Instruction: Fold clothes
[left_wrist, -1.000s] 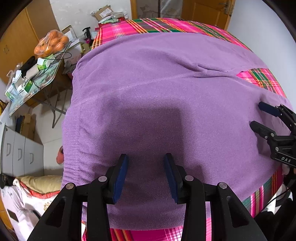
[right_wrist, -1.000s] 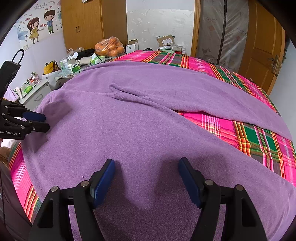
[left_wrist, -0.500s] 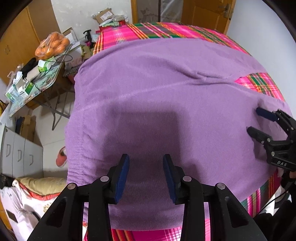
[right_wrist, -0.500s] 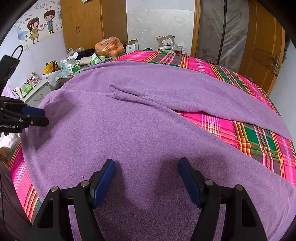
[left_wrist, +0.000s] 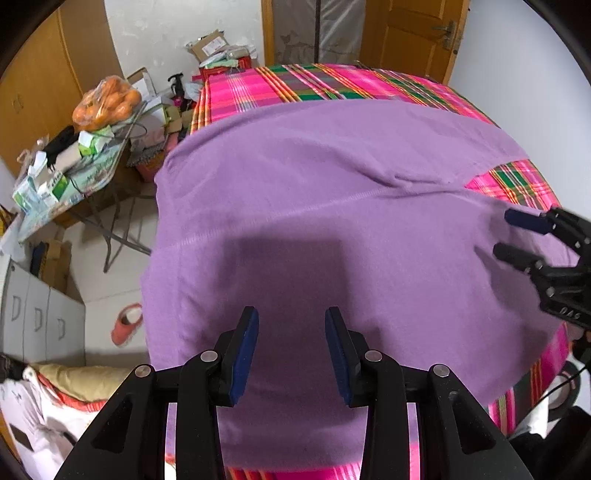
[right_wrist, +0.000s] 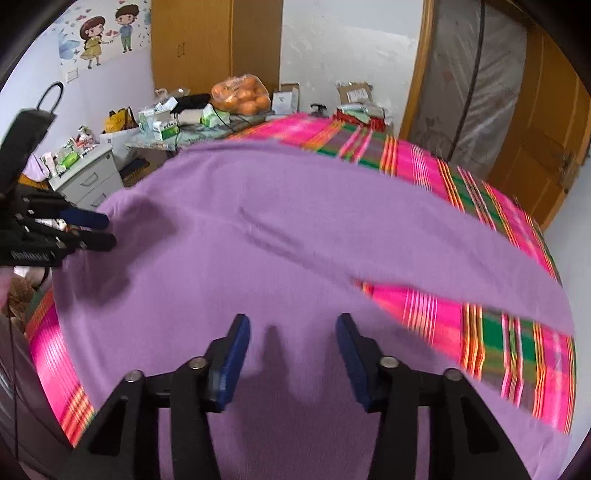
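Note:
A large purple fleece garment (left_wrist: 325, 206) lies spread over a bed with a pink plaid sheet (left_wrist: 295, 85); a long part of it (right_wrist: 424, 236) runs toward the far right. My left gripper (left_wrist: 291, 332) hovers over its near left portion with the jaws apart and nothing between them; from the right wrist view, this left gripper (right_wrist: 107, 230) sits at the garment's left edge. My right gripper (right_wrist: 291, 336) is over the near middle with its jaws closing; no cloth is pinched between the pads. The right gripper (left_wrist: 511, 234) also shows at the right of the left wrist view.
A folding table (left_wrist: 74, 177) left of the bed holds a bag of oranges (left_wrist: 107, 103) and small boxes. A grey drawer cabinet (left_wrist: 33, 314) and a red slipper (left_wrist: 127, 323) are on the floor at left. Wooden doors (right_wrist: 546, 140) stand beyond the bed.
The right gripper's jaws have narrowed and it has lifted a little, so its view now blurs and shows more of the room. The left gripper has barely moved.

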